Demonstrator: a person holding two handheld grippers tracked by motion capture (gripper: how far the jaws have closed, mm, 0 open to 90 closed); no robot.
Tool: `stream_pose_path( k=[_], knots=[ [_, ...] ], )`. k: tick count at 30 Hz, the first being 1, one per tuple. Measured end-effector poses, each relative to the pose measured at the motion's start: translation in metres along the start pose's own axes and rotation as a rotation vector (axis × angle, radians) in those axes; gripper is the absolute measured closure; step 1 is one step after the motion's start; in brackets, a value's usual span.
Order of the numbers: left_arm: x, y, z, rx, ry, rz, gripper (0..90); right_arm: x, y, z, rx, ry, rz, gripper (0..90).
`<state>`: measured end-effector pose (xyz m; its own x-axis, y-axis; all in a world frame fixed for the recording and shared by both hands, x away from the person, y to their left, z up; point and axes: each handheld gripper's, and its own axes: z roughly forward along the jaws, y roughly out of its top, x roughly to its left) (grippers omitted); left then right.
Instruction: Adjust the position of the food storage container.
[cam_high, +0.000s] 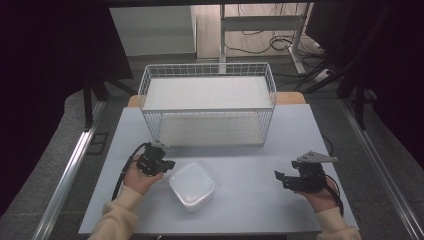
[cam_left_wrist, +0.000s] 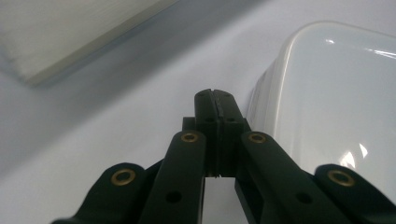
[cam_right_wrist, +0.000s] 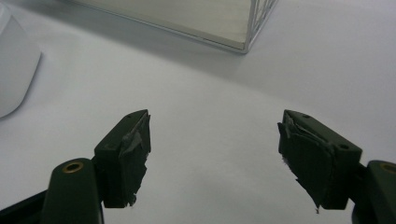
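Both claws sit low near the front of the table (cam_high: 280, 145): the left gripper (cam_high: 169, 163) has its jaws pressed together on nothing, its tip just beside the white dish, while the right gripper (cam_high: 278, 174) holds its jaws spread wide and empty over bare tabletop, well apart from the dish. Behind them a white wire basket (cam_high: 207, 102) with two shelves stands at the middle of the table. A white rounded-square dish (cam_high: 192, 185) lies upside down in front of it, between the two hands, nearer the left one.
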<state>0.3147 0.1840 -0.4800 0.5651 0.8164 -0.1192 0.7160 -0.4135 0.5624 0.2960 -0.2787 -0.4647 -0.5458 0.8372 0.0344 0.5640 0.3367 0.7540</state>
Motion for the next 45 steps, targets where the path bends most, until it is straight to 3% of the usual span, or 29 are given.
stream_pose_path(
  k=[4,8,10,20,27,28,36,45],
  knots=[
    [-0.001,-0.024,-0.014,-0.021,0.024,-0.051,89.8,-0.001,0.000,0.000,0.001,0.003,-0.003,25.2],
    [-0.002,-0.040,-0.020,-0.020,0.020,-0.091,89.8,-0.003,0.000,0.001,0.002,0.002,-0.001,25.2],
    [-0.004,-0.049,-0.023,-0.035,0.007,-0.135,89.8,-0.003,-0.001,0.002,0.004,0.001,-0.002,25.2],
    [-0.011,-0.070,-0.018,-0.025,-0.048,-0.176,89.8,-0.001,0.000,0.001,0.001,-0.006,-0.008,25.2],
    [-0.012,-0.068,-0.011,-0.027,-0.090,-0.184,89.8,0.001,0.000,0.003,0.011,-0.012,-0.020,25.2],
    [-0.013,-0.066,-0.010,-0.032,-0.116,-0.184,89.8,0.001,0.000,0.003,0.008,-0.014,-0.019,25.2],
    [-0.018,-0.056,-0.004,-0.021,-0.093,-0.168,89.8,-0.002,0.000,0.000,0.001,-0.025,-0.014,25.2],
    [-0.023,-0.044,0.005,-0.016,-0.105,-0.160,89.8,-0.002,0.001,-0.002,-0.003,-0.028,-0.016,25.2]
  ],
)
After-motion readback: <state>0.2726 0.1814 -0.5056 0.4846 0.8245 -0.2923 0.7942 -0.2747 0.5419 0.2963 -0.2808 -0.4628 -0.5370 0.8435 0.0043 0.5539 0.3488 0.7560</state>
